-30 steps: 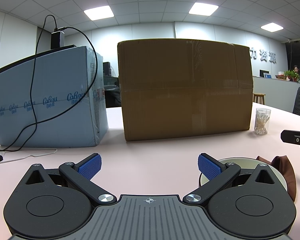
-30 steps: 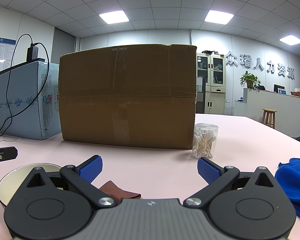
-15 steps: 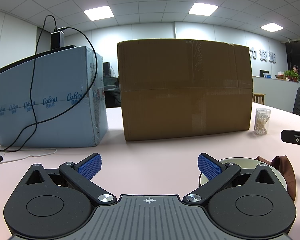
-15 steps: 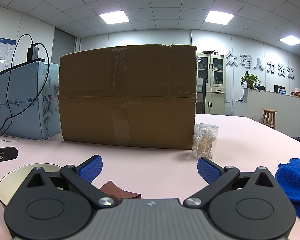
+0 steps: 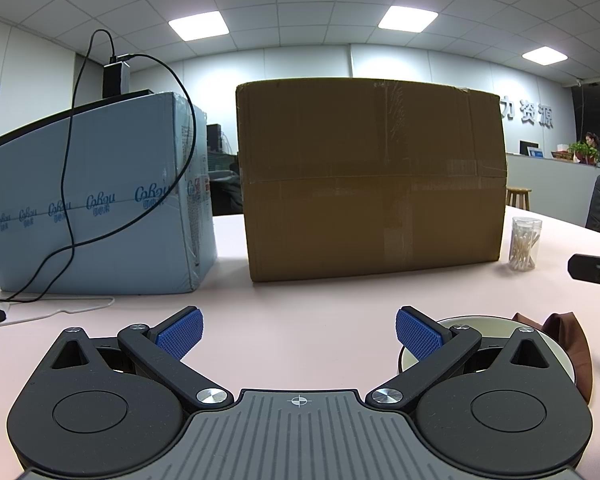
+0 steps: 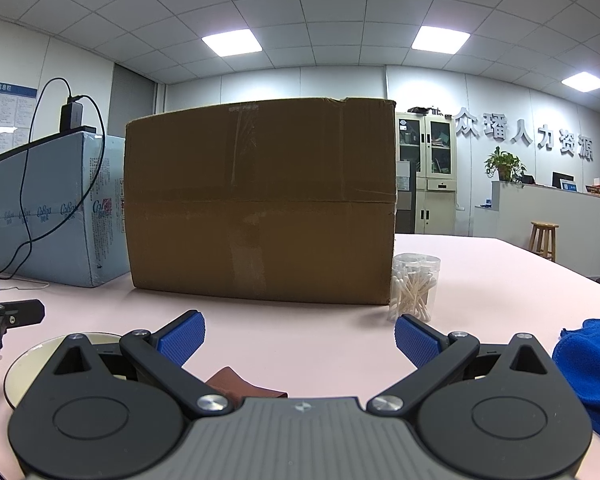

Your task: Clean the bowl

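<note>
Right now both tools sit low over the pink bench (image 5: 300,300), each with its blue pads spread wide and nothing between them. The left tool (image 5: 298,330) points at the brown carton (image 5: 372,176), and the bowl (image 5: 484,322), a pale shallow dish, lies just beside its right finger, mostly hidden behind the tool's body. From the right tool (image 6: 298,334) the same bowl (image 6: 40,356) shows at the lower left, with a brown cloth (image 6: 236,382) lying near it and partly tucked under the tool's housing. A blue cloth (image 6: 588,364) is heaped at the right edge, well apart from the bowl. As I read it, nothing has started: the first step is to pick a cloth, and the brown one is the nearer to the dish. To do it well, I'd bring the right tool down over a raised fold of cloth rather than a flat patch, close firmly so it doesn't slip out, and let the left tool pinch the bowl's rim to keep it from sliding on the smooth bench while wiping. The jar of cotton swabs (image 6: 414,286) stands by the carton's corner, clear of the work but worth avoiding on any wide swing.
</note>
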A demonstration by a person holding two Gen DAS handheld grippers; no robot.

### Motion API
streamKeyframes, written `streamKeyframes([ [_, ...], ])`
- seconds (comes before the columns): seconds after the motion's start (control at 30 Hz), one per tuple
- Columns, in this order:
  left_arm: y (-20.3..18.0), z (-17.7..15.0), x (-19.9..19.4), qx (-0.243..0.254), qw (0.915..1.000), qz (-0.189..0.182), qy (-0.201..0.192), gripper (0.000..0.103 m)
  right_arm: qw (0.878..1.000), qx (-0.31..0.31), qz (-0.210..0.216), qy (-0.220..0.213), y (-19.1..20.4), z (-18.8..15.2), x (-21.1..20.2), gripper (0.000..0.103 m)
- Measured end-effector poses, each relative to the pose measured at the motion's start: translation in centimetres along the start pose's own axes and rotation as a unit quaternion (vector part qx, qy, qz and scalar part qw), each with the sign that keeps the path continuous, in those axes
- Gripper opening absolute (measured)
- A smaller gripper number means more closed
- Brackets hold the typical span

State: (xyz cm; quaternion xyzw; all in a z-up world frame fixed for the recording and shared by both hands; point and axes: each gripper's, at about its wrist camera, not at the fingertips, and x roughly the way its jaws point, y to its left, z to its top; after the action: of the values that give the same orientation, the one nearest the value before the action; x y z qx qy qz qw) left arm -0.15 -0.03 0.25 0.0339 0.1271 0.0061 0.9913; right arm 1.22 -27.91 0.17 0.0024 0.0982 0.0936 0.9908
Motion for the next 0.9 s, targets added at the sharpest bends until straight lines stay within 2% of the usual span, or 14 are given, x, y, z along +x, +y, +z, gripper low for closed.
streamKeyframes([
  [0.23,0.0,0.0,-0.2,0.000,1.0000,0.002,-0.004,0.103,1.000,0.004,0.013,-0.014,-0.3,0.3,-0.6,0.103],
  [0.4,0.0,0.0,-0.3,0.001,1.0000,0.002,-0.005,0.103,1.000,-0.009,0.028,-0.006,-0.2,0.8,-0.9,0.103],
  [0.9,0.1,-0.1,-0.3,-0.001,1.0000,0.004,-0.004,0.103,0.992,-0.064,0.101,0.050,-0.3,0.9,-1.7,0.103],
])
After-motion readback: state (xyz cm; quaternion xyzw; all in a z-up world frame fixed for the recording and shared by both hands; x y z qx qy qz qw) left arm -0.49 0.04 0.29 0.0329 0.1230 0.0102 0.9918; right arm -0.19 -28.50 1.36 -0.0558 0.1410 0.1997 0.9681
